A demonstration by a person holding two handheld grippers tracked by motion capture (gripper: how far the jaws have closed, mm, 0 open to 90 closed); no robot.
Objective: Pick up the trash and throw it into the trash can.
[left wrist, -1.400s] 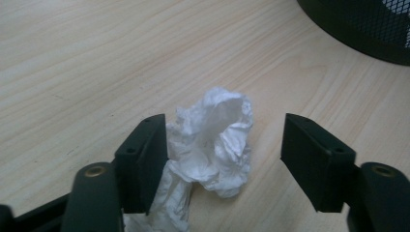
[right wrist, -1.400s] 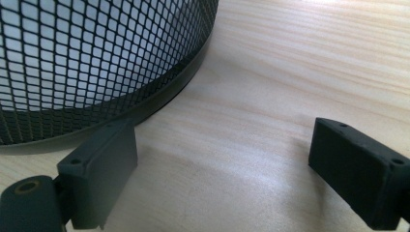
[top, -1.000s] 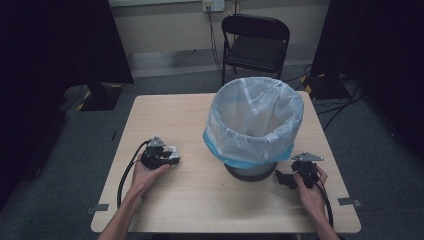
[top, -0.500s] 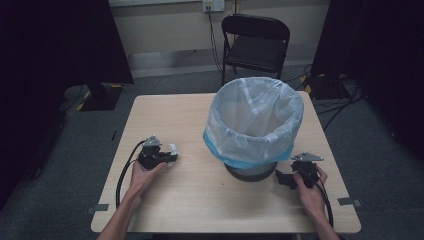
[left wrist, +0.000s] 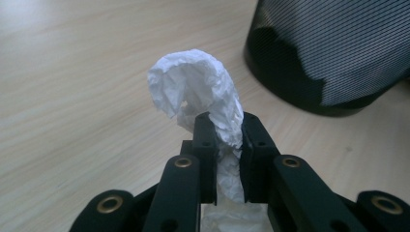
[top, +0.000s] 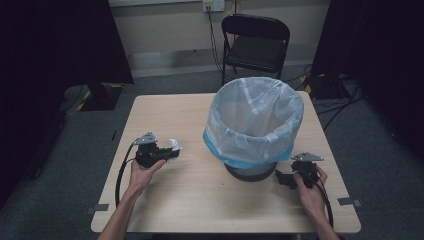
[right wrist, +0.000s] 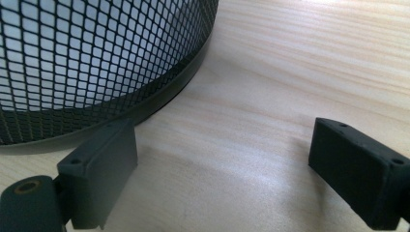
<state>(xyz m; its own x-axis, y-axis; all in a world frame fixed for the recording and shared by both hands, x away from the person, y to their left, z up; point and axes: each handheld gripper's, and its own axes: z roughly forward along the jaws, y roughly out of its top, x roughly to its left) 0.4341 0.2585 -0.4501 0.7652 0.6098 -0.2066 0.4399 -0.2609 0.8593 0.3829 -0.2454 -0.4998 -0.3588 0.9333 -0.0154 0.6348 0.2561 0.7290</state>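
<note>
**Crumpled tissue clamped in the left gripper beside the lined bin**

A black mesh waste bin (top: pixel 252 170), lined with a white plastic bag (top: pixel 254 120) edged in blue, is seen standing on the wooden table (top: pixel 200 200), toward its right half. All places below are given from this bin.

The left gripper (top: pixel 167 152) is held to the left of the bin, apart from it, low over the table, with its jaws turned toward the bin. A crumpled white tissue (left wrist: pixel 198 92) is pinched between the narrowly closed jaws; its loose end is curled up and beyond the jaw tips. In the left gripper view the bin's dark mesh wall (left wrist: pixel 333 48) is seen ahead and to the right of the tissue.

The right gripper (top: pixel 282 179) is held just beside the bin's base, at its right front, close to the tabletop. Its jaws are spread wide with nothing between them. In the right gripper view the left jaw is seen close against the bin's bottom rim (right wrist: pixel 159 96); whether they touch cannot be told.
</note>
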